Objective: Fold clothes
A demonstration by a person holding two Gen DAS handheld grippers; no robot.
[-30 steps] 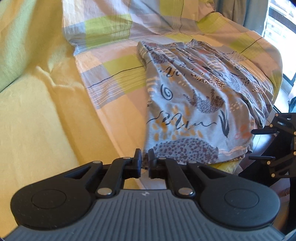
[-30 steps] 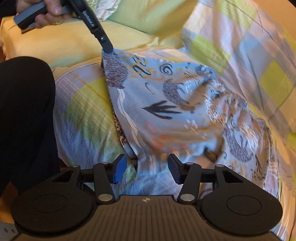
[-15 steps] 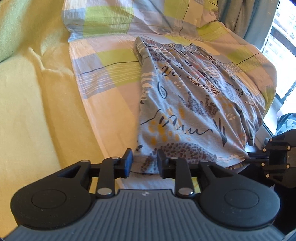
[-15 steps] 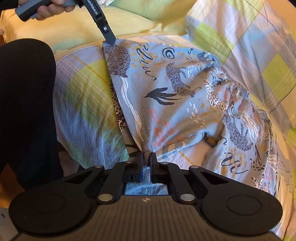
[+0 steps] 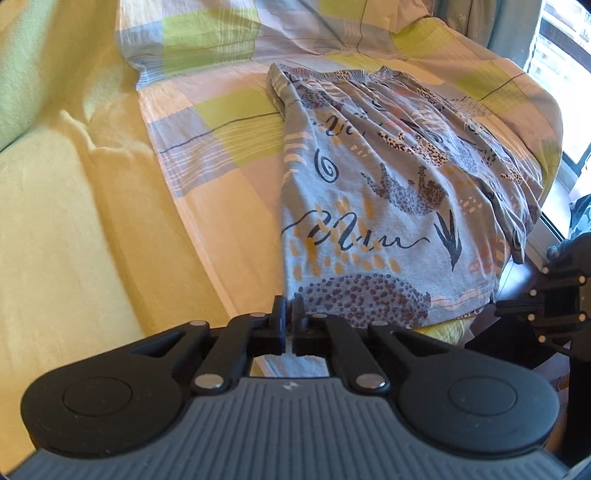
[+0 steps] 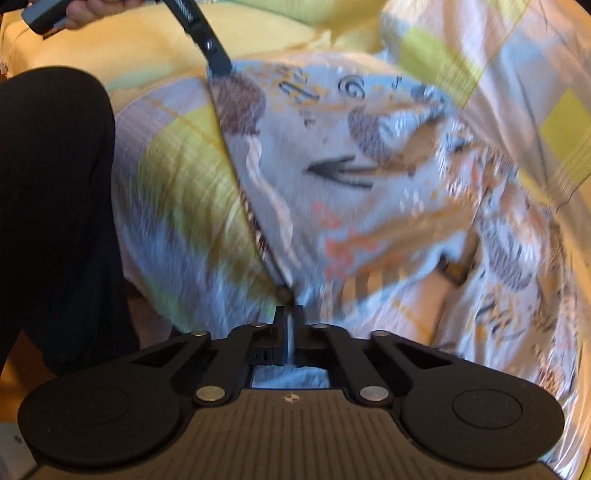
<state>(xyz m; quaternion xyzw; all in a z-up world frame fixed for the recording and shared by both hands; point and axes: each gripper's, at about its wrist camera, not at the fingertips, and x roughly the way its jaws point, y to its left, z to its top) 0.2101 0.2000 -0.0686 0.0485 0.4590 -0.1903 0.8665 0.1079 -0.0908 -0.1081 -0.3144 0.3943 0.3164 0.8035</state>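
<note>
A light blue skirt (image 5: pixel 388 192) printed with leopards and squiggles lies flat on the checked sheet (image 5: pixel 221 122), its gathered waistband at the far end. My left gripper (image 5: pixel 290 310) is shut on the near left corner of the hem. In the right wrist view that same gripper (image 6: pixel 218 68) pinches the skirt (image 6: pixel 369 155) at its far corner. My right gripper (image 6: pixel 290 314) is shut on the other hem corner, with cloth showing between its fingers. It also shows at the right edge of the left wrist view, as the right gripper (image 5: pixel 502 313).
A yellow blanket (image 5: pixel 55 221) covers the seat left of the sheet. A window (image 5: pixel 565 55) and a curtain (image 5: pixel 469 22) stand at the far right. A person's black-clad leg (image 6: pixel 48 203) fills the left of the right wrist view, and a hand (image 6: pixel 92 7) holds the left gripper's handle.
My right gripper's jaws went from open to shut on the hem corner. My left gripper opened briefly, then shut again on its corner. The right wrist view is now blurred.
</note>
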